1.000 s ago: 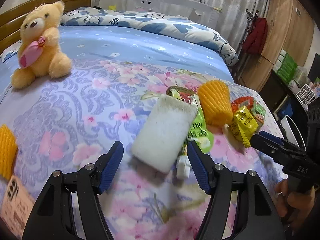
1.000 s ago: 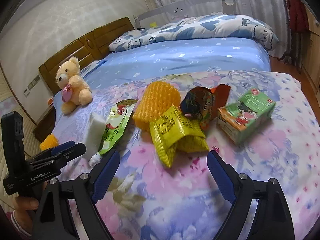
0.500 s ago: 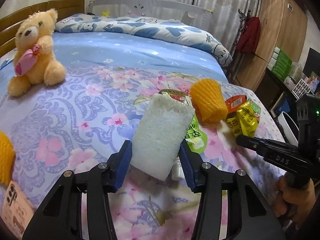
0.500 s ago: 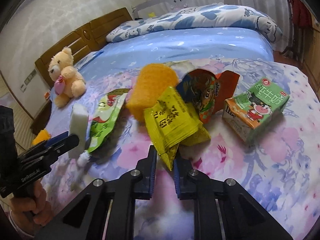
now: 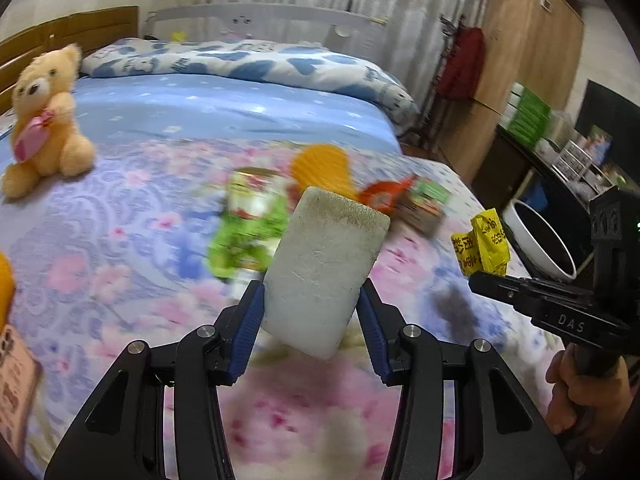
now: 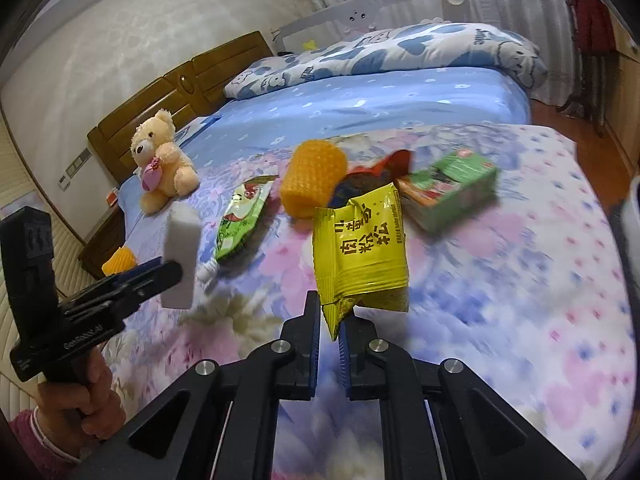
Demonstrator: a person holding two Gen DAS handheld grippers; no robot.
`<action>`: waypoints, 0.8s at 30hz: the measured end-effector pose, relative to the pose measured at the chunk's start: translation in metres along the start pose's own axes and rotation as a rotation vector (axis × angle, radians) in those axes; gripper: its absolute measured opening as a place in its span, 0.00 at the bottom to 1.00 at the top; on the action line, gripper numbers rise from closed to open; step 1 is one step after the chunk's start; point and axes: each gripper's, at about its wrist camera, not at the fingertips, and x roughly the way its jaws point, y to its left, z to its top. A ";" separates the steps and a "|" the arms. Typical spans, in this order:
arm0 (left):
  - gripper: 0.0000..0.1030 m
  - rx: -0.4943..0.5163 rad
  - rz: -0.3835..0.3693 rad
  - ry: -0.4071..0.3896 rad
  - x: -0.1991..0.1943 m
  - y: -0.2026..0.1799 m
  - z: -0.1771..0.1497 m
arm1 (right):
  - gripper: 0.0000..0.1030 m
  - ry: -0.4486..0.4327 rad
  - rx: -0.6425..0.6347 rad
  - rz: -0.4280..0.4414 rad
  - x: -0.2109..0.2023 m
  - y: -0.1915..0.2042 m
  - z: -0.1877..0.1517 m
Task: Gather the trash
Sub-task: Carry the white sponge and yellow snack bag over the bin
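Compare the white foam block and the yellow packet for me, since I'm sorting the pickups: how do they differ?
The white foam block is thick, plain and rigid-looking; the yellow packet is thin, crinkled and printed with dark characters. The left tool clamps the white foam block across its wide lower body, while the right tool pinches the yellow packet by one bottom corner. Both are lifted off the floral bedspread.

- One white foam block [image 5: 324, 272]
- One yellow packet [image 6: 360, 248]
- Two orange foam nets [image 6: 312, 178], one beside the teddy bear [image 6: 162, 160]
- One green carton [image 6: 452, 188]
- One green pouch [image 6: 242, 216]
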 end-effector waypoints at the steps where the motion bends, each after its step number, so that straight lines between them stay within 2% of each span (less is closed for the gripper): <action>1: 0.45 0.007 -0.008 0.004 0.001 -0.006 -0.001 | 0.08 -0.002 0.008 -0.006 -0.006 -0.004 -0.003; 10: 0.45 0.107 -0.095 0.026 0.011 -0.079 -0.005 | 0.08 -0.043 0.090 -0.073 -0.058 -0.047 -0.029; 24: 0.45 0.224 -0.171 0.051 0.024 -0.161 0.000 | 0.08 -0.106 0.162 -0.150 -0.118 -0.099 -0.043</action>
